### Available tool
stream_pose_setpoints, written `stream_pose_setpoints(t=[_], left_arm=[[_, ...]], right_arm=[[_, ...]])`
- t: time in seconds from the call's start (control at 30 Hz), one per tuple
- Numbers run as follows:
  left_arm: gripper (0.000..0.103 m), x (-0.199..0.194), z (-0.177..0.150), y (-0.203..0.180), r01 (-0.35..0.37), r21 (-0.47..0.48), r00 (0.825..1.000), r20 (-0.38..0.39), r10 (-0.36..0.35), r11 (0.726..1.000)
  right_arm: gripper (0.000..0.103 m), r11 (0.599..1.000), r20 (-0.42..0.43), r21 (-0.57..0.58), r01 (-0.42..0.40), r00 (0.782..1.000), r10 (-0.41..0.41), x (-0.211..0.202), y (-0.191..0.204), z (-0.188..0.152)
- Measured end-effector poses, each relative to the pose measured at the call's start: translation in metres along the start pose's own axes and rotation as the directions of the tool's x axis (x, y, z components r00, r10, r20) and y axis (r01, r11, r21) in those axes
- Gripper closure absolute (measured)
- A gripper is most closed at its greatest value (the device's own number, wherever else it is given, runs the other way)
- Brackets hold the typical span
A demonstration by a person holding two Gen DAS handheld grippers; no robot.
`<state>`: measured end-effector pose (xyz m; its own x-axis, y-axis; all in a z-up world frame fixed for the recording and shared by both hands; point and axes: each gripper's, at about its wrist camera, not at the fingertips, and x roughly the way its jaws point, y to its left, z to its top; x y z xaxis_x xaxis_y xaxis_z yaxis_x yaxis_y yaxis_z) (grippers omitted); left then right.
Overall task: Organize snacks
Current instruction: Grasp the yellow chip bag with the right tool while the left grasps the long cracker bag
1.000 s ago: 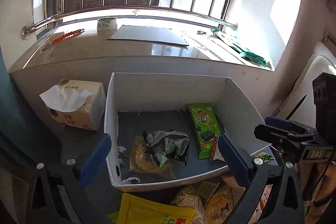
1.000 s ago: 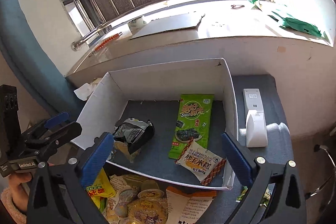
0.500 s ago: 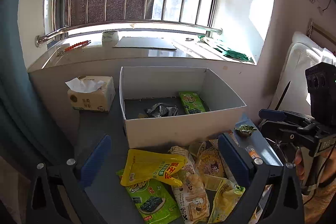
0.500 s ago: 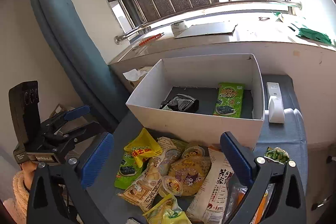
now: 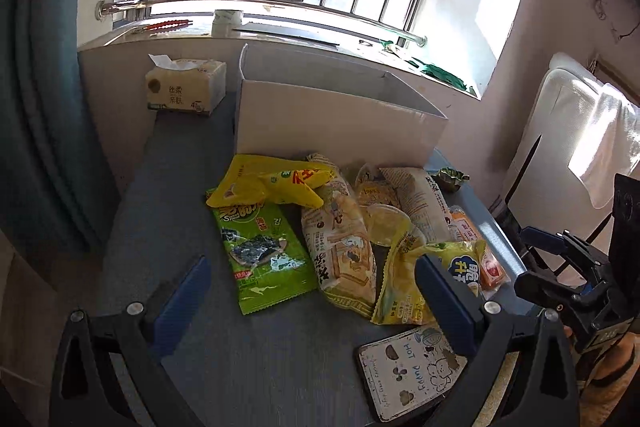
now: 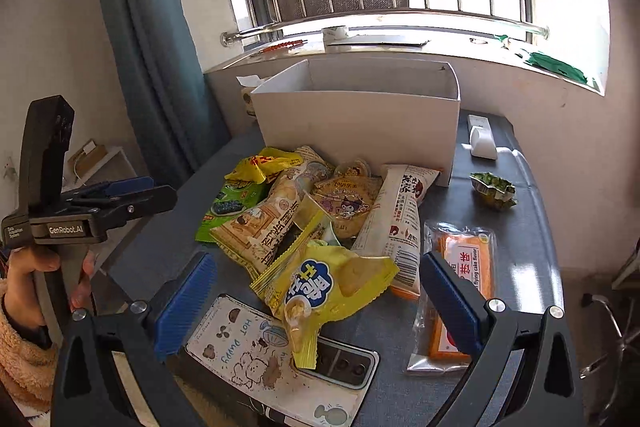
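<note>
A white cardboard box (image 5: pixel 332 123) stands at the back of the blue-grey table, its inside hidden from here. In front of it lies a heap of snacks: a green seaweed pack (image 5: pixel 264 255), a yellow bag (image 5: pixel 272 183), a beige cracker pack (image 5: pixel 340 247), a yellow chip bag (image 6: pixel 328 287), a long white pack (image 6: pixel 400 219) and an orange cake pack (image 6: pixel 460 267). My left gripper (image 5: pixel 316 303) hangs open just short of the seaweed pack. My right gripper (image 6: pixel 316 307) is open over the chip bag's near end. Neither holds anything.
A phone (image 6: pixel 260 351) in a cartoon case lies at the table's near edge, partly under the chip bag. A tissue box (image 5: pixel 186 91) sits left of the box, a white remote (image 6: pixel 482 137) to its right. A small green packet (image 6: pixel 494 189) lies apart. Window sill behind.
Both grippers have drawn back and down from above the box to the snack heap in front of it. The packs inside the box are no longer visible.
</note>
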<state>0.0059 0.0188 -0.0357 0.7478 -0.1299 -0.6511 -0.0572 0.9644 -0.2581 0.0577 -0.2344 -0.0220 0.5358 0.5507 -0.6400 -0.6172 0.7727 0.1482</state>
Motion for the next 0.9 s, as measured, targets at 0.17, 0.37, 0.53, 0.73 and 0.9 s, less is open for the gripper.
stream_pose_setpoints(t=[0.17,0.37,0.53,0.73,0.9], left_arm=[[0.0,0.006,-0.03,-0.01,0.001,-0.009,0.999,-0.045,-0.001,1.0],[0.0,0.005,-0.032,-0.017,0.009,0.009,0.999,-0.045,-0.008,1.0],[0.0,0.005,-0.031,-0.014,0.028,-0.003,0.999,-0.046,-0.028,1.0],[0.0,0.01,-0.031,-0.009,0.037,-0.023,0.997,-0.062,-0.039,0.999],[0.0,0.016,-0.031,-0.006,0.049,-0.038,0.996,-0.077,-0.051,0.998]], right_arm=[[0.0,0.992,-0.045,0.113,-0.064,0.997,0.069,-0.001,-0.009,-0.035],[0.0,0.956,-0.055,0.246,-0.161,0.982,0.18,0.016,-0.018,-0.039],[0.0,0.907,-0.113,0.359,-0.22,0.955,0.276,0.052,-0.032,-0.034],[0.0,0.87,-0.151,0.437,-0.228,0.935,0.321,0.085,-0.044,-0.027],[0.009,0.873,-0.146,0.426,-0.239,0.934,0.327,0.092,-0.039,-0.019]])
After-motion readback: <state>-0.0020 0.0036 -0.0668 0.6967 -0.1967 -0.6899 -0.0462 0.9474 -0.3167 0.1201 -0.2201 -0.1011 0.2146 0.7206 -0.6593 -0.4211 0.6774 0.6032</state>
